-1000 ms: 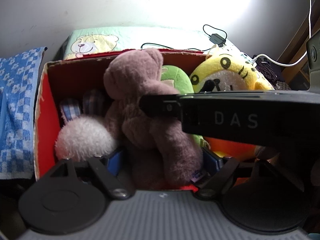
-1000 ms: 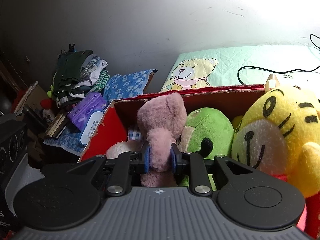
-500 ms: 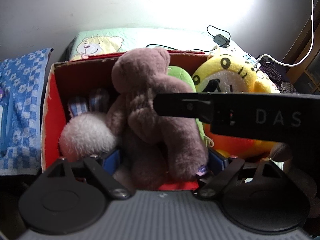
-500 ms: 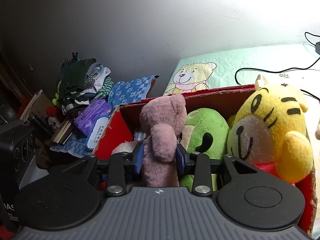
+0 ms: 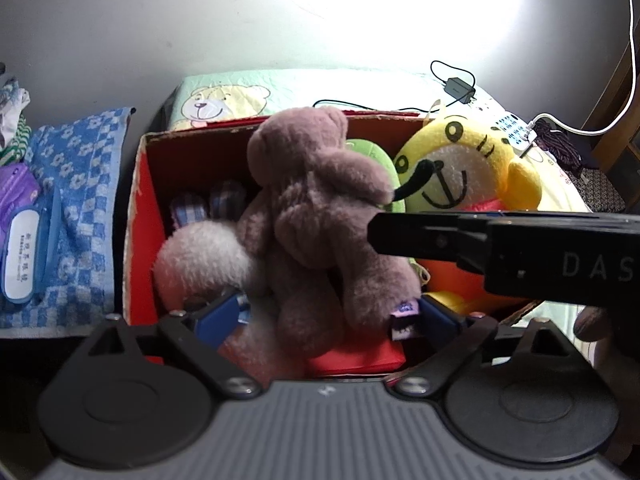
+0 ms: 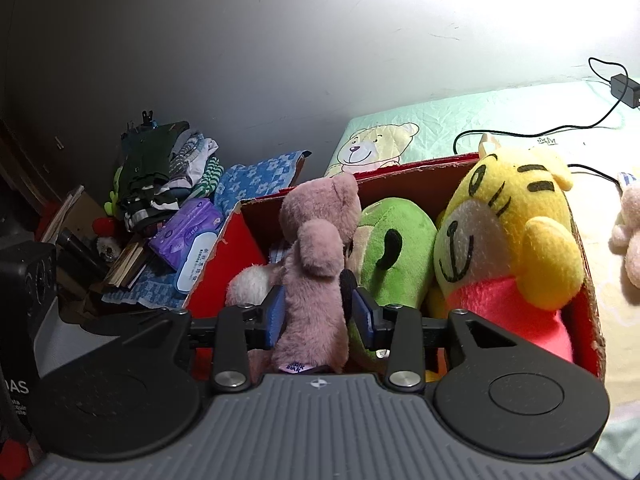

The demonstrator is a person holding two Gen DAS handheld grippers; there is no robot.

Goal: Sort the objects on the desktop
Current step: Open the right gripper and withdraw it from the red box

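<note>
A brown teddy bear (image 5: 312, 216) (image 6: 316, 248) stands upright in the red cardboard box (image 5: 146, 208) (image 6: 420, 164). A white fluffy toy (image 5: 200, 256) lies to its left. A green frog plush (image 6: 392, 248) and a yellow tiger plush (image 5: 460, 168) (image 6: 508, 216) sit to its right. My right gripper (image 6: 320, 314) is open around the bear's lower body, with a gap at the right pad. Its black body (image 5: 500, 236) crosses the left wrist view. My left gripper (image 5: 326, 316) is wide open near the bear's legs at the box's near wall.
Left of the box lie a blue checkered towel (image 5: 76, 184), a purple wipes pack (image 6: 188, 232) and a heap of clothes (image 6: 160, 168). Behind is a green bear-print quilt (image 6: 460, 128) with a charger and cable (image 5: 460, 88). A small beige plush (image 6: 628, 232) lies at the right.
The right gripper's jaws have spread apart from the bear, which stays standing in the box. Both grippers have drawn back a little from the box.
</note>
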